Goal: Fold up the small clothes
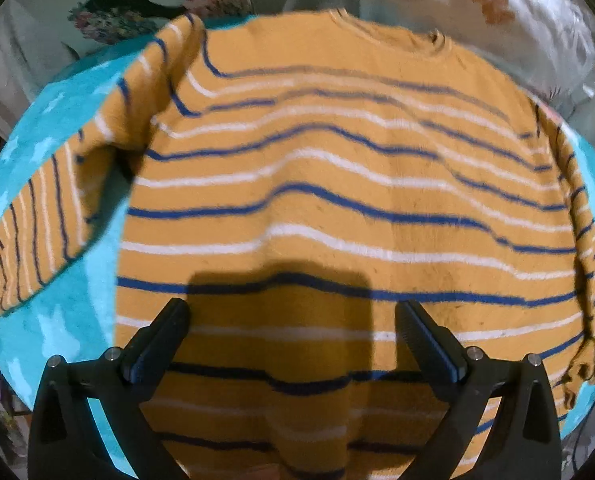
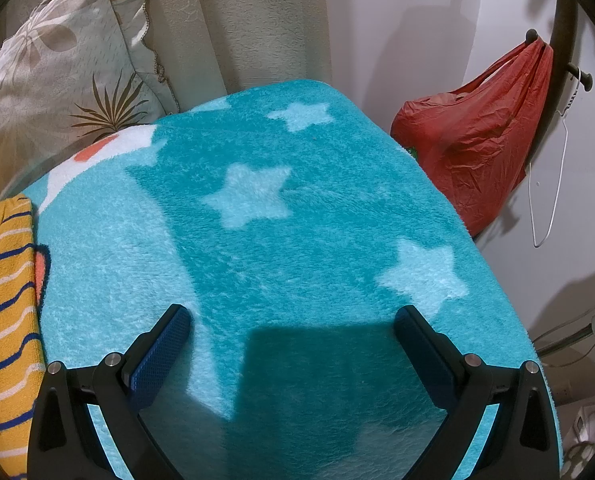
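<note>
Two claws, both spread wide and holding nothing, are what you have to work with. Your left claw (image 1: 291,312) hovers over the lower body of the striped yellow sweater (image 1: 337,184), which lies flat on the turquoise star blanket (image 1: 57,320) with its neckline (image 1: 389,36) at the far end. Your right claw (image 2: 291,316) hangs over bare blanket (image 2: 297,220), with only the sweater's edge (image 2: 5,300) at the left of its view.

Judging from the lay of the garment, nothing is folded yet, so the sleeves look like the first job. One sleeve (image 1: 41,224) angles outward across the blanket on the left; the other sleeve (image 1: 585,240) hangs straighter along the right side of the body.

- Bring your right claw back over the sweater before you begin.
- Pinch each sleeve near its cuff, taking only the sleeve's layers and none of the fluffy pile beneath.
- Lay the sleeve across the body so the stripes stay smooth.
- Flatten the ripples in the middle of the body first, or they will likely be trapped in the fold.
</note>
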`<state>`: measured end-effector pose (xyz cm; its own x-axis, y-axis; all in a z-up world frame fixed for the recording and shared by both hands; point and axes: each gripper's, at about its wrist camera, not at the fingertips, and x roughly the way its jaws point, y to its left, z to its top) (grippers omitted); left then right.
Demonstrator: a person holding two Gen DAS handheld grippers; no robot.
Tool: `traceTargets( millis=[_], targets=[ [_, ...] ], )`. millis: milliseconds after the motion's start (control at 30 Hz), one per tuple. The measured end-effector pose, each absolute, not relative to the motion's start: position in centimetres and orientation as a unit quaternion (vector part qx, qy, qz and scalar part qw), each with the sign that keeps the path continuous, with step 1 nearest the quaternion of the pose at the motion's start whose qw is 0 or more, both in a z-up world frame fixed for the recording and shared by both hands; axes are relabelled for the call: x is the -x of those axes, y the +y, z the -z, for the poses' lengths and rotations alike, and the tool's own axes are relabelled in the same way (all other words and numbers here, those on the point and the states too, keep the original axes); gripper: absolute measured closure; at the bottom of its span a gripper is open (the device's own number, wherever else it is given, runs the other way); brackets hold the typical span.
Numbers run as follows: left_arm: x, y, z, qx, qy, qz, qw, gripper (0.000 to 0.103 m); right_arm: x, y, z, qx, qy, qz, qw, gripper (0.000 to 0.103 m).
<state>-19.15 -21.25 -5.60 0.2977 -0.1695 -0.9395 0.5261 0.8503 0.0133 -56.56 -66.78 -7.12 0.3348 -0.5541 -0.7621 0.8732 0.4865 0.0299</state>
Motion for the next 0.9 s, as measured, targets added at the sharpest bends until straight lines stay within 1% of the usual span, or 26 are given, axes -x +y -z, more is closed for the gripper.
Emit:
traceTargets(
  millis=[67,467,600,733,800,900],
  targets=[
    [19.4,-21.4,5.6,-0.164,0.541,0.216,0.796,0.0,56.6,-66.8,7.1,-0.224,0.355,0.454,0.785,0.0],
    [19.8,-21.6,5.9,-0.149,0.543,0.21,0.8,0.0,56.5,-66.9,7.1,-0.227,0.356,0.455,0.784,0.0],
    [19.5,-21.6,6.0,-0.147,0.541,0.204,0.803,0.0,56.1,-67.5,7.0,-0.235,0.379,0.437,0.781,0.0],
    [19.4,-21.8,6.1,-0.144,0.549,0.2,0.799,0.0,55.9,-68.6,6.8,-0.261,0.424,0.423,0.758,0.002],
    [19.3,-21.8,6.0,-0.144,0.549,0.2,0.799,0.0,56.6,-67.9,5.4,-0.277,0.41,0.439,0.75,0.01],
    [19.5,-21.9,6.0,-0.142,0.547,0.2,0.801,0.0,56.6,-64.5,1.7,-0.238,0.377,0.442,0.778,0.01]
  ],
)
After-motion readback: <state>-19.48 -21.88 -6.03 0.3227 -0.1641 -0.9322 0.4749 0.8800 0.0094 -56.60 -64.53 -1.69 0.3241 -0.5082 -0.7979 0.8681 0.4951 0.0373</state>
